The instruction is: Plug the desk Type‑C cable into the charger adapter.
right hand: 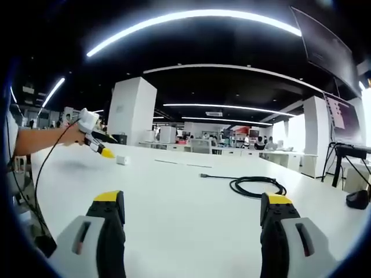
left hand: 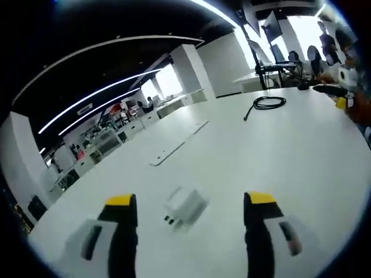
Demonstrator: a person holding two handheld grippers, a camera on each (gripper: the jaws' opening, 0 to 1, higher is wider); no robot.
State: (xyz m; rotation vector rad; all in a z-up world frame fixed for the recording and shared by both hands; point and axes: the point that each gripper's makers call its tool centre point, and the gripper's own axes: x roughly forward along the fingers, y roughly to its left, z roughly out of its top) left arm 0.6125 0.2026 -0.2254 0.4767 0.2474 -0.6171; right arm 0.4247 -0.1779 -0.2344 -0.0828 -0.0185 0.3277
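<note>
In the left gripper view, the left gripper [left hand: 190, 217] stands at the bottom of the frame with its two black, yellow-tipped jaws wide apart and nothing between them. Between the jaws, in the lower centre, the small white square charger adapter [left hand: 185, 208] lies on the wide white desk [left hand: 278, 156]; it looks blurred, and its metal prongs point to the lower left. In the upper right of this frame, the thin black Type-C cable [left hand: 268, 103] lies coiled on the desk, well apart from the adapter.

In the right gripper view, the left gripper [right hand: 93, 138] shows at the left edge, held by a person's hand [right hand: 72, 134], with its yellow tips just beside the adapter [right hand: 122, 160], a small white block on the desk [right hand: 174, 202]. At the bottom, the right gripper [right hand: 193, 211] has its jaws spread wide and holds nothing. At the centre right, the cable [right hand: 255, 186] lies in a loose coil, with one straight end reaching left.
</note>
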